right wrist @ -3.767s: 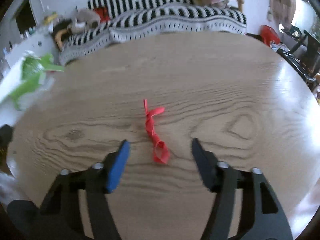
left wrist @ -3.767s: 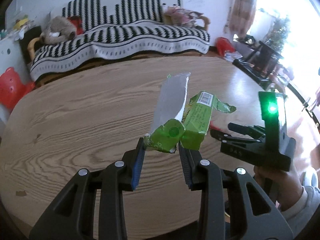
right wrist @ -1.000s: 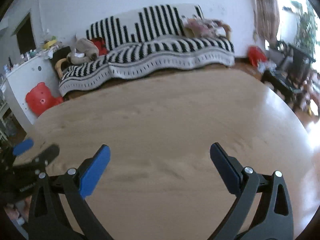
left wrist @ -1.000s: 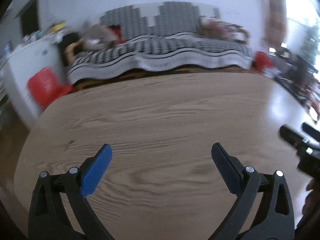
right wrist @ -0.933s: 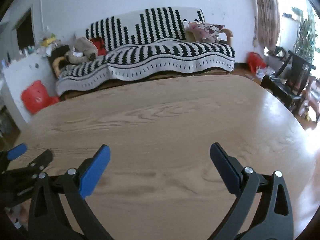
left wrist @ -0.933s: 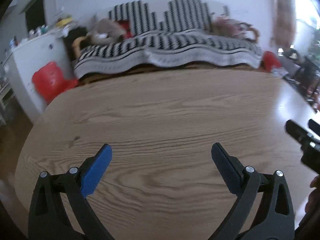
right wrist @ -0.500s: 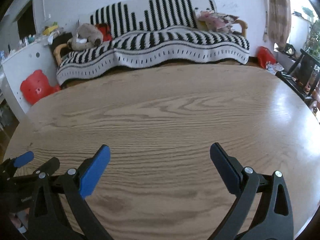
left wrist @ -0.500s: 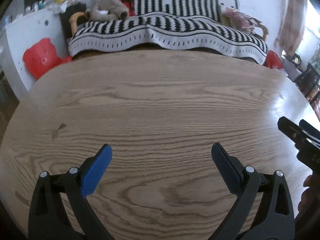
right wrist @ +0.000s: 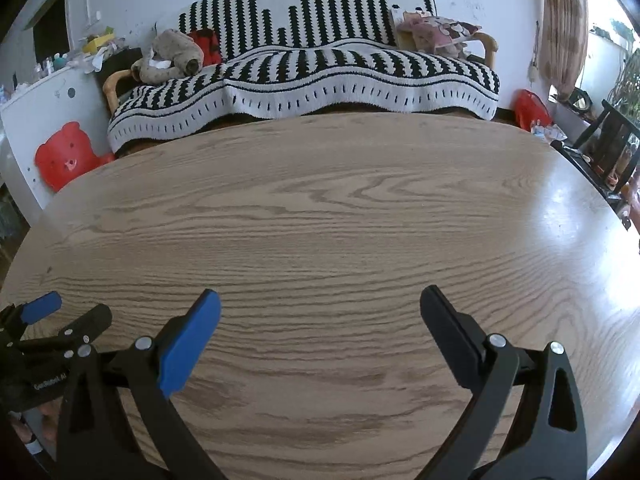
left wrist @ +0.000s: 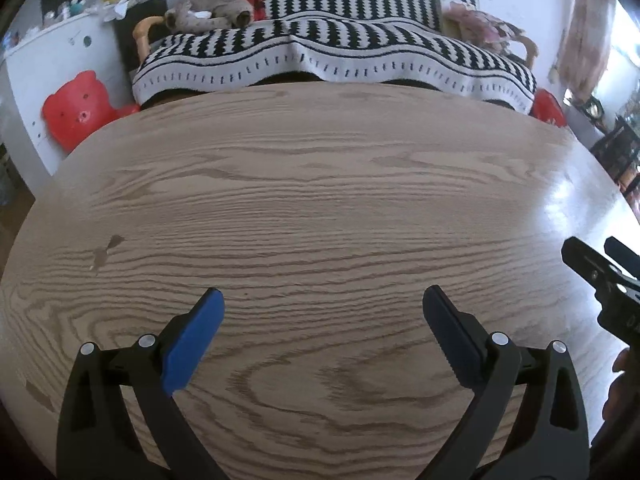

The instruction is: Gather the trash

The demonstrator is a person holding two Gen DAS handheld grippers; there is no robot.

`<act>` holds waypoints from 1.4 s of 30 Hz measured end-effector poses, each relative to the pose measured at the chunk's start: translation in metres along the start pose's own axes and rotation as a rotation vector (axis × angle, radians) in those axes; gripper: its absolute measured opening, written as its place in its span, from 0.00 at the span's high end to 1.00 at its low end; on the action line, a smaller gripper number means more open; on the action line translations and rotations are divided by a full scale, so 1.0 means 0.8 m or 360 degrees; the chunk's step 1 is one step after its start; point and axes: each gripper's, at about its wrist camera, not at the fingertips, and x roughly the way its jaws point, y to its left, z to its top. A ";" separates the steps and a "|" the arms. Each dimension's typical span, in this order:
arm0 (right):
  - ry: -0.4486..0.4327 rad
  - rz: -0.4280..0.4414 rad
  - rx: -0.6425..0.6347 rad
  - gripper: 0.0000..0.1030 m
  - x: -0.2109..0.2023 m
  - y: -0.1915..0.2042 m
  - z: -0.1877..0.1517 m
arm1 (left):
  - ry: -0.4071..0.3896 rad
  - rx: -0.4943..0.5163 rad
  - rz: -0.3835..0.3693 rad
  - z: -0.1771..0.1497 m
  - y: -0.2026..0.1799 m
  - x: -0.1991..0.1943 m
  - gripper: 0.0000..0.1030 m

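Trash does not show on the desk (left wrist: 320, 200), so its direction cannot be told. Left hand-held gripper (left wrist: 323, 307) and right hand-held gripper (right wrist: 320, 307) hover above it, both spread wide, holding nothing.

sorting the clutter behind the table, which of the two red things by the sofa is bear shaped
The red bear-shaped plastic piece left of the black-and-white striped sofa, against the white cabinet. The red object at the sofa's right end shows no ears or face.

Domestic living room.
Oval wooden table (right wrist: 320, 216) before a sofa (right wrist: 304, 76) under a black-and-white striped throw; plush toy (right wrist: 170, 60), red bear-shaped child's chair (right wrist: 66, 156), curtain (right wrist: 564, 24) by a bright window.
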 end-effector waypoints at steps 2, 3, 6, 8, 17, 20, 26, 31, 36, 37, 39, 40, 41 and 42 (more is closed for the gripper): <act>0.0003 -0.0001 0.0002 0.06 -0.002 -0.002 -0.002 | -0.0002 0.0013 -0.0005 -0.001 -0.003 0.000 0.06; 0.0008 0.0005 0.0010 0.06 -0.002 -0.003 -0.002 | -0.0004 0.0018 -0.0004 -0.002 -0.004 -0.001 0.06; 0.0008 0.0014 0.0022 0.06 -0.004 -0.004 -0.003 | 0.0003 0.0025 0.0001 -0.003 -0.005 0.001 0.06; 0.0008 0.0013 0.0017 0.06 -0.005 -0.003 -0.004 | 0.0009 0.0029 0.0001 -0.004 -0.005 0.002 0.06; 0.0014 0.0006 0.0006 0.06 -0.006 -0.004 -0.005 | 0.0025 0.0032 -0.0022 -0.006 -0.005 0.003 0.06; 0.0014 0.0007 0.0003 0.06 -0.006 -0.003 -0.006 | 0.0036 0.0039 -0.0032 -0.006 -0.005 0.004 0.06; 0.0015 0.0006 0.0001 0.06 -0.006 -0.004 -0.006 | 0.0029 0.0050 -0.0030 -0.007 -0.006 0.004 0.06; 0.0016 0.0006 0.0001 0.06 -0.006 -0.004 -0.006 | 0.0063 0.0035 -0.0055 -0.006 -0.005 0.007 0.06; 0.0016 0.0004 -0.0006 0.06 -0.006 -0.004 -0.006 | 0.0056 0.0044 -0.0050 -0.006 -0.006 0.007 0.06; 0.0017 0.0005 -0.0002 0.06 -0.006 -0.004 -0.006 | 0.0054 0.0046 -0.0046 -0.006 -0.006 0.007 0.06; 0.0018 0.0005 -0.0001 0.06 -0.006 -0.004 -0.006 | 0.0051 0.0047 -0.0043 -0.007 -0.006 0.006 0.06; 0.0017 0.0005 0.0000 0.06 -0.006 -0.004 -0.006 | 0.0050 0.0046 -0.0044 -0.007 -0.006 0.006 0.06; 0.0017 0.0005 -0.0001 0.06 -0.006 -0.004 -0.006 | 0.0049 0.0045 -0.0045 -0.006 -0.006 0.006 0.06; 0.0017 0.0005 -0.0002 0.06 -0.006 -0.004 -0.006 | 0.0047 0.0044 -0.0044 -0.006 -0.006 0.006 0.06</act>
